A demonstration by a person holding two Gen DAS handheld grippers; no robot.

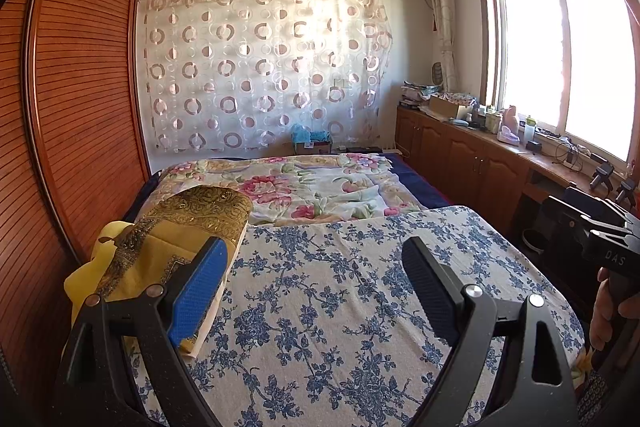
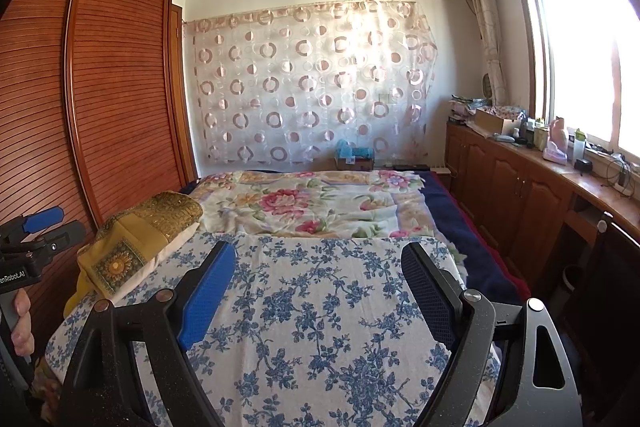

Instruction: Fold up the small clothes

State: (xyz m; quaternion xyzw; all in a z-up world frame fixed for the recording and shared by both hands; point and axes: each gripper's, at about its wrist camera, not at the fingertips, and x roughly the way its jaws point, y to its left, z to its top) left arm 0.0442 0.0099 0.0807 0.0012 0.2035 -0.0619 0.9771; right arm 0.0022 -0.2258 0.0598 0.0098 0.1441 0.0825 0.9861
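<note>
A white cloth with blue flowers (image 1: pixel 352 291) lies spread flat on the near end of the bed; it also shows in the right wrist view (image 2: pixel 320 291). My left gripper (image 1: pixel 316 255) is open and empty, held above this cloth. My right gripper (image 2: pixel 318 259) is open and empty too, above the same cloth. The right gripper's body shows at the right edge of the left wrist view (image 1: pixel 600 239). The left gripper shows at the left edge of the right wrist view (image 2: pixel 40 227), its jaws close together there. No small garment is clearly in view.
A yellow and gold pillow (image 1: pixel 176 239) lies at the bed's left side, also in the right wrist view (image 2: pixel 136 239). A pink floral quilt (image 1: pixel 312 187) covers the far bed. A wooden wardrobe (image 1: pixel 80 87) stands left; cluttered low cabinets (image 1: pixel 480 155) run under the window on the right.
</note>
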